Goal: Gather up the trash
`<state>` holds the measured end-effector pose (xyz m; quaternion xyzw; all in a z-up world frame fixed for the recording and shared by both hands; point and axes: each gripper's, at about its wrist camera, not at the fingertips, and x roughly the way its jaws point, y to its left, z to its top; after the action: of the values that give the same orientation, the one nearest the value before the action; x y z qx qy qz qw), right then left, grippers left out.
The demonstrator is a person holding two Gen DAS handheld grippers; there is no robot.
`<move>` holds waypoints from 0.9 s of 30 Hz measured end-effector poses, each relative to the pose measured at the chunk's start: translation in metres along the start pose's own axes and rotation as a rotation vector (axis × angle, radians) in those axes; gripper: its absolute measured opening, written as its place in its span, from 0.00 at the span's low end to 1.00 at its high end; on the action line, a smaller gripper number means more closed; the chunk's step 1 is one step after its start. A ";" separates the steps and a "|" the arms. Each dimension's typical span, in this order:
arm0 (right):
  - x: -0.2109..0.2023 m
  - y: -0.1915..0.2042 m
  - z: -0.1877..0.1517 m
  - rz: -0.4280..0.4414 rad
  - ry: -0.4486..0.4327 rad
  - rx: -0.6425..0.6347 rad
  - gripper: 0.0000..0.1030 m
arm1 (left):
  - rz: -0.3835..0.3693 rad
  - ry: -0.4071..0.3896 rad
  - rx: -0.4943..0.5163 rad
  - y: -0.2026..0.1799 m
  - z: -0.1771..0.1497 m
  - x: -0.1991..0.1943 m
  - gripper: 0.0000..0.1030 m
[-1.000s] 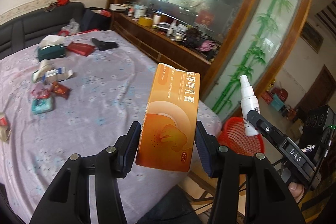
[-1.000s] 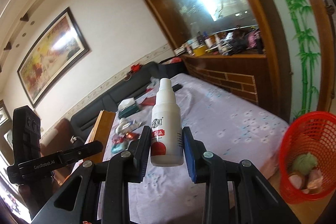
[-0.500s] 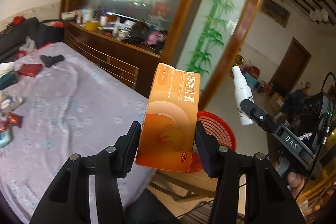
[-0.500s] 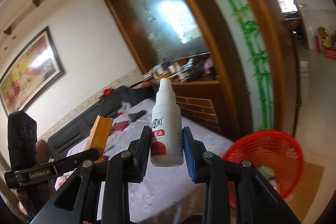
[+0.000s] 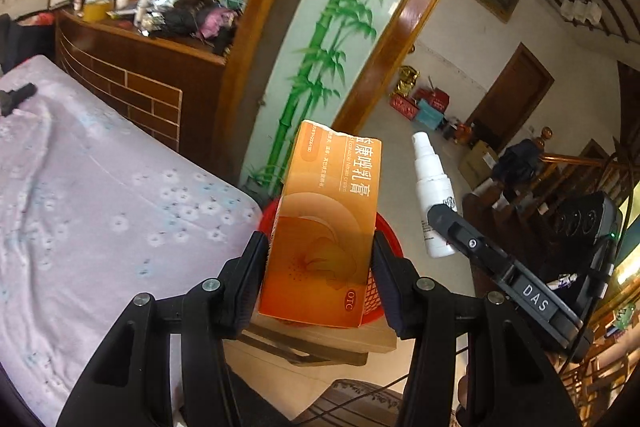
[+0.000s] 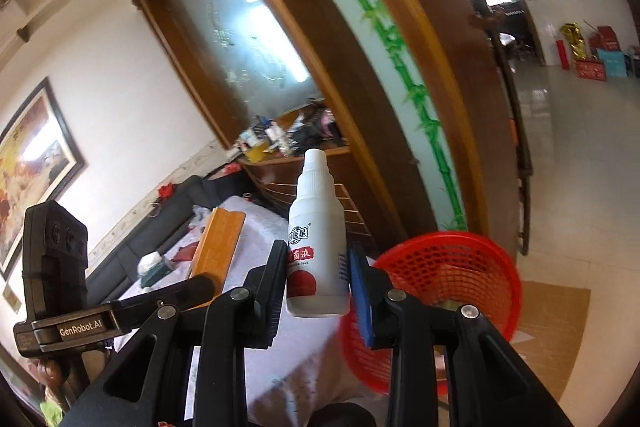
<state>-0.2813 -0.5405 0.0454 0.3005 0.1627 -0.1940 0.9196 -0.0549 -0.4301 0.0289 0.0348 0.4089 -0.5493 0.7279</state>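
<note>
My left gripper (image 5: 320,271) is shut on an upright orange medicine box (image 5: 326,227). The box hides most of the red mesh trash basket (image 5: 386,231) behind it. My right gripper (image 6: 318,281) is shut on a white spray bottle (image 6: 318,247) with a red label, held upright. The red basket (image 6: 452,275) stands just right of and below the bottle, on a wooden stool. The bottle (image 5: 432,195) also shows in the left wrist view, right of the box. The box (image 6: 218,247) also shows in the right wrist view, left of the bottle.
A table with a lilac flowered cloth (image 5: 92,211) lies to the left, its corner beside the basket. A black object (image 5: 16,97) lies far back on it. A cluttered wooden sideboard (image 5: 152,27) and a bamboo-painted glass panel (image 5: 320,39) stand behind. Tiled floor (image 6: 568,167) runs right.
Both grippers have swung right and toward the basket, still holding the box and the bottle. The table has slid out to the left. The basket is now closer in both views.
</note>
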 end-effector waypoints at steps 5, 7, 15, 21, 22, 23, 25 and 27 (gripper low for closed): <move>0.008 -0.029 -0.003 -0.057 0.038 0.050 0.31 | -0.013 0.036 -0.002 -0.005 0.000 0.038 0.49; 0.012 -0.038 -0.005 -0.065 0.053 0.072 0.31 | -0.010 0.068 0.002 -0.008 -0.003 0.054 0.49; 0.010 -0.061 -0.009 -0.096 0.058 0.114 0.31 | -0.026 0.130 -0.012 -0.010 -0.011 0.085 0.49; 0.014 -0.068 -0.010 -0.107 0.062 0.133 0.32 | -0.043 0.163 -0.004 -0.009 -0.013 0.107 0.53; 0.016 -0.071 -0.010 -0.112 0.065 0.143 0.32 | -0.037 0.173 -0.011 -0.006 -0.015 0.109 0.57; 0.018 -0.075 -0.009 -0.117 0.068 0.160 0.35 | -0.036 0.173 -0.021 -0.003 -0.015 0.108 0.63; 0.016 -0.078 -0.010 -0.111 0.059 0.199 0.62 | -0.041 0.162 -0.049 0.004 -0.016 0.103 0.71; 0.011 -0.079 -0.007 -0.094 0.033 0.221 0.65 | -0.037 0.144 -0.067 0.011 -0.016 0.089 0.71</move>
<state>-0.3088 -0.5973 -0.0034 0.3953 0.1692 -0.2489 0.8678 -0.0492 -0.4862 -0.0426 0.0423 0.4790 -0.5448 0.6870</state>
